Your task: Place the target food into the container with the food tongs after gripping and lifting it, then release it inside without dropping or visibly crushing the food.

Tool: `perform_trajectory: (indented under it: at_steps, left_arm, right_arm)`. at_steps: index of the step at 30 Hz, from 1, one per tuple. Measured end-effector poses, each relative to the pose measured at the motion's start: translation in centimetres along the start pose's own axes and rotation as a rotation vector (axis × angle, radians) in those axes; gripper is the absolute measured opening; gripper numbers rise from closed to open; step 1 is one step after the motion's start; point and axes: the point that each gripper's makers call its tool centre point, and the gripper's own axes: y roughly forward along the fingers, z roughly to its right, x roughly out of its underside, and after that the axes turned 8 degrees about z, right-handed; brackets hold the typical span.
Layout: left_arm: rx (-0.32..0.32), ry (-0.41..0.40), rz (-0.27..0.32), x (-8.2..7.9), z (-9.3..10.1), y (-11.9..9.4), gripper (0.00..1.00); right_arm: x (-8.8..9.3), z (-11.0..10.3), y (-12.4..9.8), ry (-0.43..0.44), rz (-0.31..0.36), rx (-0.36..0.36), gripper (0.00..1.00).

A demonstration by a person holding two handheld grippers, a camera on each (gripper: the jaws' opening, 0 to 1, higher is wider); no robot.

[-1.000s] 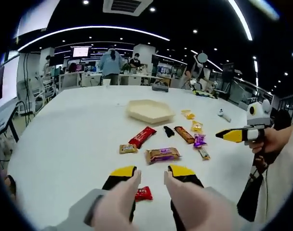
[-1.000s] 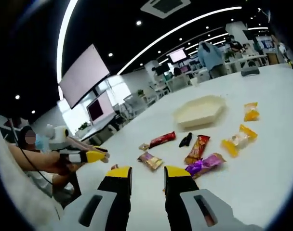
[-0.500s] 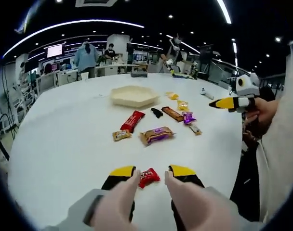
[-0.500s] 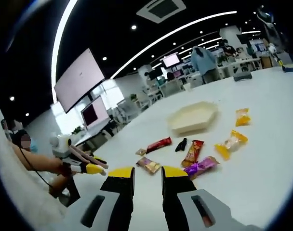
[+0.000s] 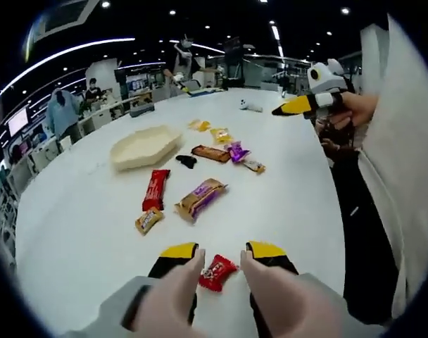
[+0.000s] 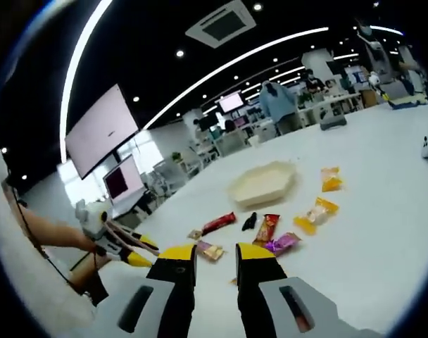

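- Left tool — jaws parted and low over the white surface; nothing is gripped. A small red snack packet is seen lying on the surface in the gap between the yellow tips.
- Right tool — jaws parted by a narrow gap, nothing held; it is raised above the near edge of the surface. In the left gripper view it is seen at far right, held in a hand.
- Container — a pale, shallow hexagonal tray, set on the far left of the surface; no food can be made out inside.
- Snacks near the left tool: gold-and-purple bar, long red bar, small yellow packet.
- Farther snacks: black piece, brown bar, purple packet, two yellow packets.
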Motion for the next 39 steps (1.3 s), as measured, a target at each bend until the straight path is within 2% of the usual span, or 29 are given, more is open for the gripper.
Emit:
perform_trajectory:
  at_steps: [3, 6, 10, 14, 18, 21, 22, 23, 25, 26, 32, 34, 35, 39]
  left_arm:
    - [0.027, 0.014, 0.002, -0.2, -0.3, 0.1, 0.25]
    - [0.098, 0.042, -0.048, 1.3, 0.4, 0.2, 0.25]
    - [0.113, 0.063, -0.079, 2.5, 0.5, 0.3, 0.25]
    - [0.124, 0.053, -0.070, 2.8, 0.8, 0.5, 0.25]
    - [0.114, 0.039, -0.065, 2.9, 0.5, 0.5, 0.24]
    - [0.092, -0.011, -0.049, 3.0, 0.4, 0.4, 0.22]
    - [0.070, -0.106, -0.040, 3.2, 0.6, 0.3, 0.21]
    - [0.039, -0.102, -0.023, 3.1, 0.0, 0.3, 0.20]
    - [0.005, -0.156, -0.001, 2.8, 0.2, 0.4, 0.17]
    - [-0.027, -0.192, 0.008, 3.0, -0.4, 0.2, 0.16]
    - [-0.081, -0.185, 0.002, 2.6, 0.2, 0.2, 0.15]
    - [-0.093, -0.208, 0.043, 1.8, 0.5, 0.2, 0.15]
    - [-0.093, -0.223, 0.050, 1.6, 0.7, 0.3, 0.16]
    - [-0.078, -0.198, 0.057, 1.2, 1.5, 0.3, 0.16]
  right_arm:
    - [0.0, 0.5, -1.5, 0.020, 0.009, 0.038, 0.21]
    - [-0.1, 0.9, -3.0, -0.001, -0.002, 0.064, 0.21]
    - [-0.9, 1.6, -4.0, 0.016, 0.030, 0.104, 0.21]
    - [-1.1, 1.4, -4.2, 0.015, 0.034, 0.116, 0.21]
    - [-0.7, 0.6, -4.0, 0.003, 0.016, 0.102, 0.20]
    - [-0.2, 0.0, -3.8, -0.011, -0.002, 0.086, 0.19]
    - [-0.1, -0.1, -3.8, -0.010, -0.004, 0.085, 0.19]
    - [-0.1, -0.2, -3.8, -0.007, -0.002, 0.084, 0.19]
    - [0.0, -0.4, -3.7, -0.001, 0.000, 0.081, 0.19]
    - [0.2, -0.7, -3.6, -0.002, -0.007, 0.075, 0.19]
    - [0.3, -1.3, -3.0, -0.017, -0.020, 0.065, 0.18]
    - [-0.1, -1.4, -2.8, -0.022, -0.011, 0.068, 0.18]
    - [-0.2, -1.4, -2.7, -0.019, -0.005, 0.070, 0.18]
    - [-0.8, -1.3, -2.5, -0.012, 0.013, 0.081, 0.18]
